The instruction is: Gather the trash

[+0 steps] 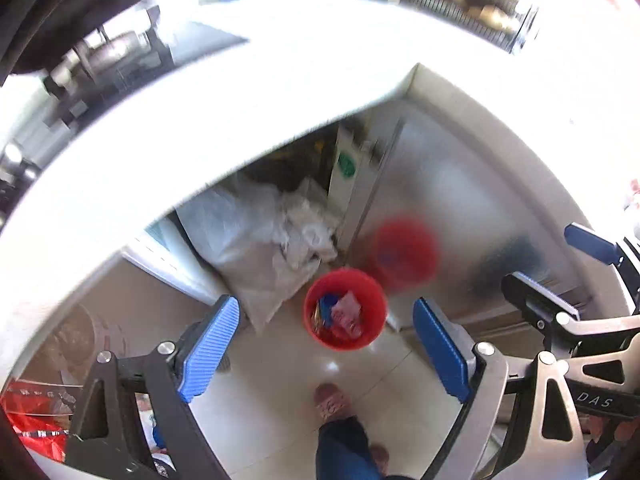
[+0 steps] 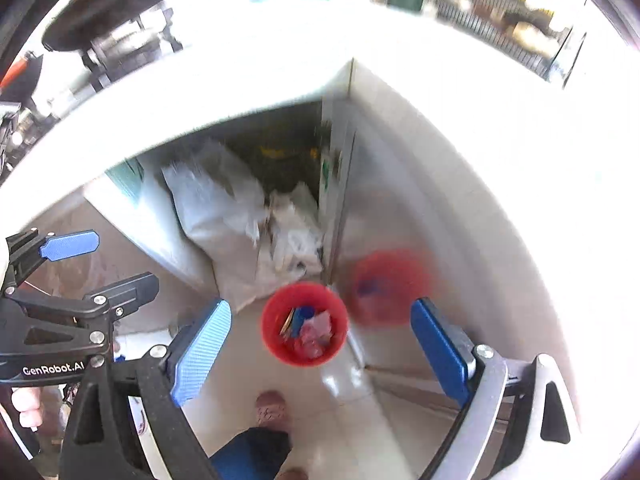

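A red bin [image 1: 345,309] stands on the tiled floor below the counter corner, holding blue, pink and red wrappers. It also shows in the right wrist view [image 2: 304,324]. My left gripper [image 1: 326,348] is open and empty, high above the bin, its blue pads either side of it. My right gripper [image 2: 320,354] is open and empty too, above the bin. The right gripper shows at the right edge of the left wrist view [image 1: 560,276], and the left gripper at the left edge of the right wrist view [image 2: 100,264].
A white L-shaped counter [image 1: 240,92] wraps around the corner. White plastic bags [image 1: 276,236] lie under it beside a shiny steel cabinet door [image 1: 440,200] that mirrors the bin. The person's foot [image 1: 332,400] is on the floor. A red bag [image 1: 36,420] is at lower left.
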Available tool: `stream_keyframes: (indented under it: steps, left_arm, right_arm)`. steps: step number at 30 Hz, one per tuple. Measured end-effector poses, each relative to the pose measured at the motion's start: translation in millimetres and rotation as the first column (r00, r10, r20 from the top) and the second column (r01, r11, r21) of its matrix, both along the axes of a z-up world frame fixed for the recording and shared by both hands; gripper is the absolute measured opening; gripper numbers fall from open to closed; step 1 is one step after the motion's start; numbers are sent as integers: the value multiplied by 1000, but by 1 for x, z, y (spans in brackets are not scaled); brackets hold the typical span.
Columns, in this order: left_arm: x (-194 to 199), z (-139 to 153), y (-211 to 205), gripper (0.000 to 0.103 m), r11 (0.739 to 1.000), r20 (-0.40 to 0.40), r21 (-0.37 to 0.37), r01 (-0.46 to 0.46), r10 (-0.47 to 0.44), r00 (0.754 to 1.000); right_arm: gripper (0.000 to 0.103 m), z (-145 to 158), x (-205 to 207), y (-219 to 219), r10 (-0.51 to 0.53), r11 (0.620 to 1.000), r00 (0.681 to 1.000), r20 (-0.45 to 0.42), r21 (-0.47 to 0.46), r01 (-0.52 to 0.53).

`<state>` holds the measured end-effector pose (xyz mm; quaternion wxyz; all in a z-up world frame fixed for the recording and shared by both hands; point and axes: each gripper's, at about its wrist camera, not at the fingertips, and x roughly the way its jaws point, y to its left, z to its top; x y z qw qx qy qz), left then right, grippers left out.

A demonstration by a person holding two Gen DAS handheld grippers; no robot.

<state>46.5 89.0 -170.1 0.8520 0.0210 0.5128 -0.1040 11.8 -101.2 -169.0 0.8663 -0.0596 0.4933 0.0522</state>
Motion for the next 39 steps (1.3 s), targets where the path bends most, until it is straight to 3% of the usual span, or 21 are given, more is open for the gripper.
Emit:
stream_keyframes:
  steps: [4, 10, 19, 24, 39]
  left_arm:
    - [-38, 63, -8, 88, 1000, 111, -2, -5, 5, 994]
    - [-102, 154, -21, 88, 1000, 257, -17, -17, 21, 966]
    - [-182, 252, -36, 88, 1000, 414, -26, 3, 8, 910]
    - [-206, 270, -41, 88, 999, 426, -36, 6, 10, 905]
    - [-237, 272, -41, 88, 999, 389, -33, 8, 5, 921]
  right_arm:
    - [99, 68, -35, -11, -23, 997, 989, 146, -63, 33]
    - [101, 147, -95, -31, -63, 996, 957, 285, -41, 77]
    - [102, 236, -175, -45, -97, 991, 886, 453, -36, 126]
    - [102, 251, -198, -49, -142, 981, 863, 484, -46, 187]
    - [102, 251, -226, -48, -164, 979, 887, 432, -38, 200]
